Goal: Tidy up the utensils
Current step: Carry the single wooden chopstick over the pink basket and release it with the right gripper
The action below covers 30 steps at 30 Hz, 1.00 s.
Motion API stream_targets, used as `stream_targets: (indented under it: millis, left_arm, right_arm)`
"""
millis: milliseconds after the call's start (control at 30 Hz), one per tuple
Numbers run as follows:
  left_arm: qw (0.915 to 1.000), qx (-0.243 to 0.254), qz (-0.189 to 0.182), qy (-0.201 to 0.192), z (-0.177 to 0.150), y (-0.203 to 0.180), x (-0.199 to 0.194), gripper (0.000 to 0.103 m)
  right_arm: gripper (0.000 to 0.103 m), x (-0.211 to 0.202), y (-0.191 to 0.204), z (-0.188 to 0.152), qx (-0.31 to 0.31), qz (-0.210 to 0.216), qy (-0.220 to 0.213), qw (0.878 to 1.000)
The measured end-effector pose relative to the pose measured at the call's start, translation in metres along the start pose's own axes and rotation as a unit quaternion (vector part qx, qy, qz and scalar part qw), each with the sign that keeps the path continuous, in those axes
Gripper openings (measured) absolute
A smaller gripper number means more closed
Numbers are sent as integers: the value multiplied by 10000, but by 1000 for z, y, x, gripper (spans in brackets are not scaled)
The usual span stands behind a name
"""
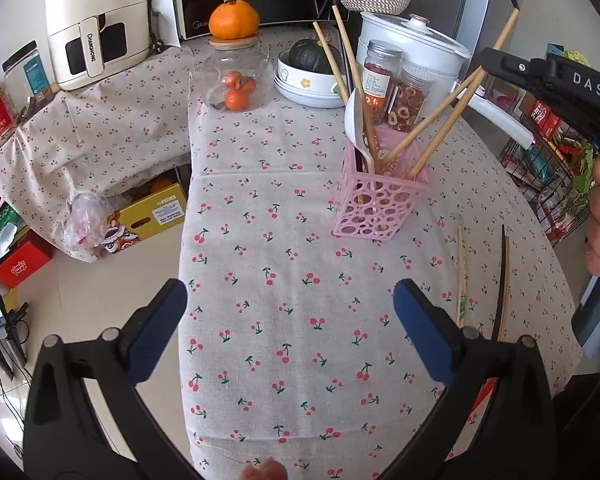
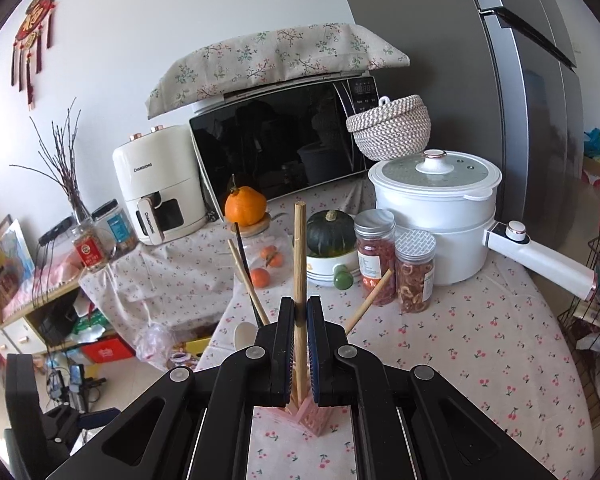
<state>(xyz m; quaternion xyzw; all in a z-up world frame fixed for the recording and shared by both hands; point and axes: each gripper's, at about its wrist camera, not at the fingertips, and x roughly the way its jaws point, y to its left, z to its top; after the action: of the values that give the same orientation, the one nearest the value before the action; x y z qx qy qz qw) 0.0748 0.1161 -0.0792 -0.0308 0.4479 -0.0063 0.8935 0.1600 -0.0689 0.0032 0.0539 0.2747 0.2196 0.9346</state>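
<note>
A pink perforated utensil holder (image 1: 380, 196) stands on the cherry-print tablecloth (image 1: 284, 280); it holds several wooden chopsticks and a white spoon (image 1: 356, 124). My right gripper (image 2: 300, 316) is shut on a wooden chopstick (image 2: 299, 264), held upright with its lower end in the holder (image 2: 316, 416) directly below. The right gripper's body (image 1: 548, 84) shows at the upper right of the left wrist view. My left gripper (image 1: 290, 312) is open and empty above the cloth, in front of the holder. A wooden chopstick (image 1: 461, 276) and a dark chopstick (image 1: 502, 280) lie on the cloth to the holder's right.
Behind the holder stand two jars of dried fruit (image 1: 396, 88), a bowl with a green squash (image 1: 308, 68), a glass jar with oranges (image 1: 236, 76), a white pot (image 2: 436, 208), a microwave (image 2: 284, 152) and an air fryer (image 1: 96, 28). A wire rack (image 1: 548, 168) stands right of the table.
</note>
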Motion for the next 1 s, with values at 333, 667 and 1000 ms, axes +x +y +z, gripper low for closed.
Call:
stream_targets:
  millis: [333,667,1000]
  left_arm:
    - [9993,-224,-144,-251,3,6,-10,102]
    - [9979,-132,-438,-468,2,-22,-28,102]
    - [9968,-147,-623,-471,-11,-55,-13,102]
  right_arm:
    - [87,-34,-15,6,306,102,-245,9992]
    - [103,-59,-48,-11,428,-709,124,9965]
    - [103,-82,-96,-63,366,-1391,1273,9814]
